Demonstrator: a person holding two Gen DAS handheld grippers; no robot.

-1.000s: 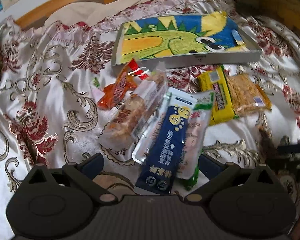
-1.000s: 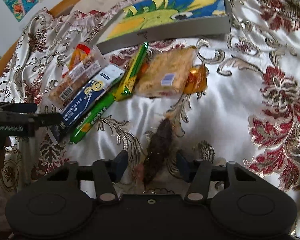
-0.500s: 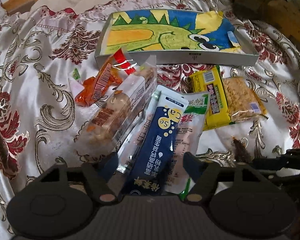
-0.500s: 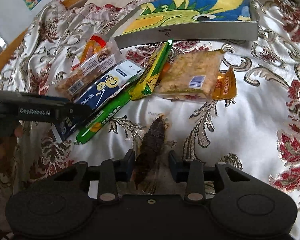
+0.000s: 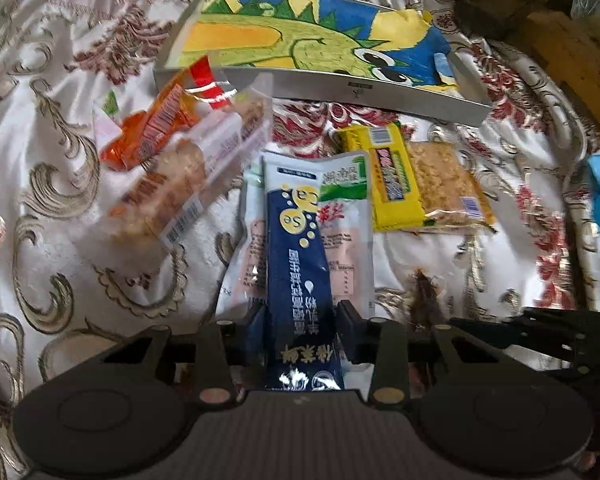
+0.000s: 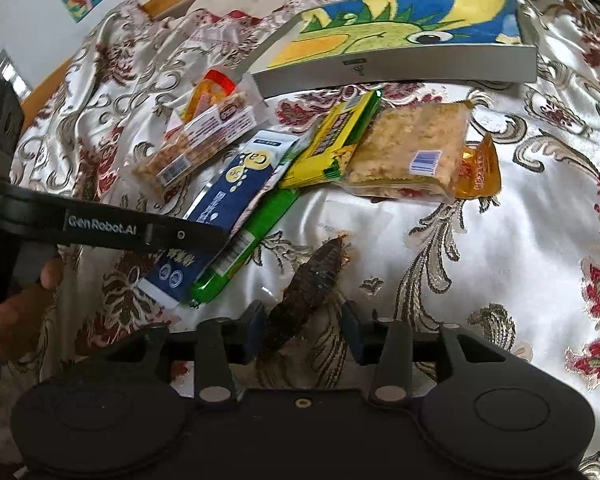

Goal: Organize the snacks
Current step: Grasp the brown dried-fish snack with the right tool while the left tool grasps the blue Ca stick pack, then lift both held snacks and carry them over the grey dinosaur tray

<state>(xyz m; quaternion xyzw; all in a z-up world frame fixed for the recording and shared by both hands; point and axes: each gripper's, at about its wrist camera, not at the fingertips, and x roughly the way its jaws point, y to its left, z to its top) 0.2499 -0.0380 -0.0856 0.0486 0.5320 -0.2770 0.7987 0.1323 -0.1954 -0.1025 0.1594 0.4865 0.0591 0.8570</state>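
Two grippers work over a glossy white satin bedspread point(image 6: 500, 240) woven with red flowers and gold scrolls. At twelve o'clock in both wrist views lies a flat rectangular grey box point(image 5: 340, 88) whose lid carries a crayon-like green dragon on blue and yellow. Below it the snacks sit in a loose heap: a clear crinkly packet of golden-brown pieces point(image 6: 204, 148) at ten o'clock, a square clear pack of pale crumbly cake point(image 6: 412, 152) with a barcode sticker at one o'clock, a yellow wrapper point(image 5: 392, 176) just beside it, and a green tube-shaped packet point(image 6: 252, 240) under the navy sachet point(image 5: 300, 280). That long, smooth sachet shows "Ca" and "Se" in yellow bubbles; its other print is too small to read.

The left gripper point(image 5: 300, 324), marked "GenRobot.AI" on its side in the right wrist view, has just been closing: wide apart a second ago, its jaws now press the navy sachet's lower end. The right gripper point(image 6: 304, 328) has just been opening and stands parted, the dark, rough, spindle-shaped snack point(image 6: 308, 288) lying between its fingers, touching the left one only.
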